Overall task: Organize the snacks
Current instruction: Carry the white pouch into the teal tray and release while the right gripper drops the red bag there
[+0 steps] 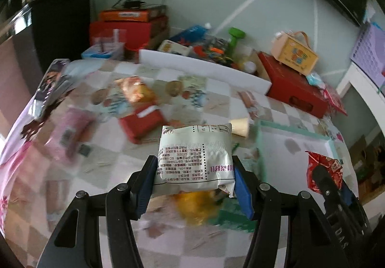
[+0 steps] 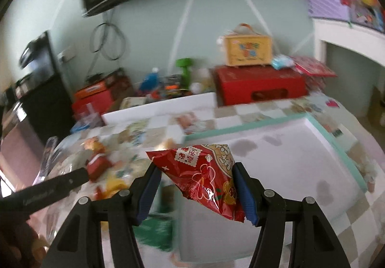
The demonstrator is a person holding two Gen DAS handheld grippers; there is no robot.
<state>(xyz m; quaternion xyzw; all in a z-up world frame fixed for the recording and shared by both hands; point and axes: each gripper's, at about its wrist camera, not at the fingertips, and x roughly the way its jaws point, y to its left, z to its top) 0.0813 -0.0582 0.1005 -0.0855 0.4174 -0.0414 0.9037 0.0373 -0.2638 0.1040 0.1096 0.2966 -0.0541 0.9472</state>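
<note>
My left gripper is shut on a white snack packet with printed text, held above the checkered table. My right gripper is shut on a red snack bag with flower prints, held over the white tray with a teal rim. The right gripper and its red bag also show in the left wrist view, over the same tray. Several loose snacks lie on the table to the left: an orange bag, a red packet, a pink packet.
A white foam board stands across the table's far side. Behind it are red boxes, a yellow carry box, a green dumbbell and clutter. A yellow and green item lies under the left gripper.
</note>
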